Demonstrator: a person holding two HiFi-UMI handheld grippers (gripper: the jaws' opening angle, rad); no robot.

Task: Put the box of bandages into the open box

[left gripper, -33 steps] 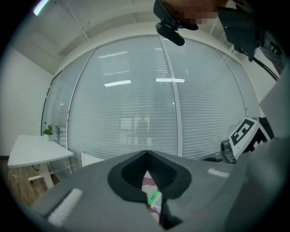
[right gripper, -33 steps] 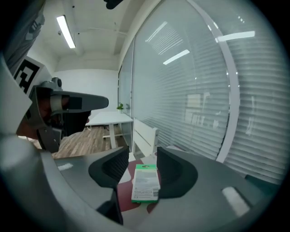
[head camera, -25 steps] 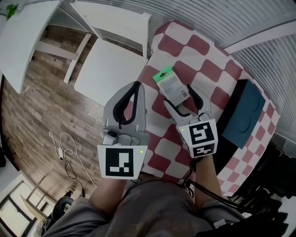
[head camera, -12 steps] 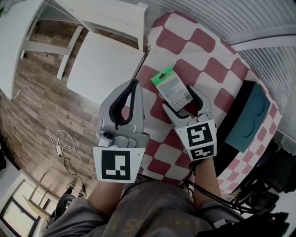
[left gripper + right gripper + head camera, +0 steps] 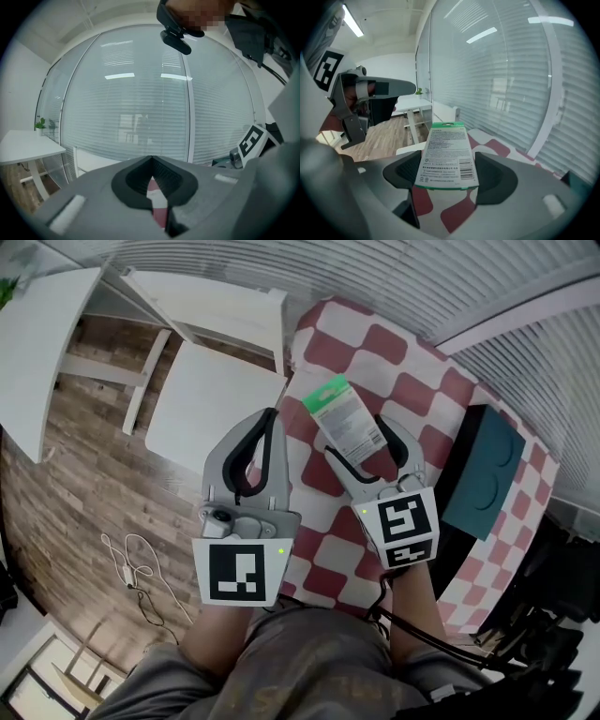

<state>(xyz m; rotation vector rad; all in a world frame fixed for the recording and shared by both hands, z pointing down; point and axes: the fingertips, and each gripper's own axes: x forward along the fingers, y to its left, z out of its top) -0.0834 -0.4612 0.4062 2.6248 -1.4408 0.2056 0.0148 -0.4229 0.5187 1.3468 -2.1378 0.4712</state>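
Observation:
The box of bandages [image 5: 345, 416], white with a green end, is held flat between the jaws of my right gripper [image 5: 354, 432] above the red-and-white checkered table [image 5: 412, 362]. In the right gripper view the box [image 5: 447, 157] fills the gap, with a black pad [image 5: 405, 171] pressed on each long side. My left gripper [image 5: 270, 418] hovers at the table's left edge, jaws together and holding nothing; only a sliver of cloth shows between its pads [image 5: 136, 180]. A dark teal box [image 5: 487, 474] lies on the table's right side; I cannot tell whether it stands open.
White desks [image 5: 211, 395] stand left of the table over a wooden floor. A white cable [image 5: 136, 563] lies on the floor at lower left. Window blinds run along the far side. Dark gear [image 5: 553, 615] crowds the lower right corner.
The head view has shifted a little. Both grippers keep their poses, and the bandage box stays in the right gripper's jaws.

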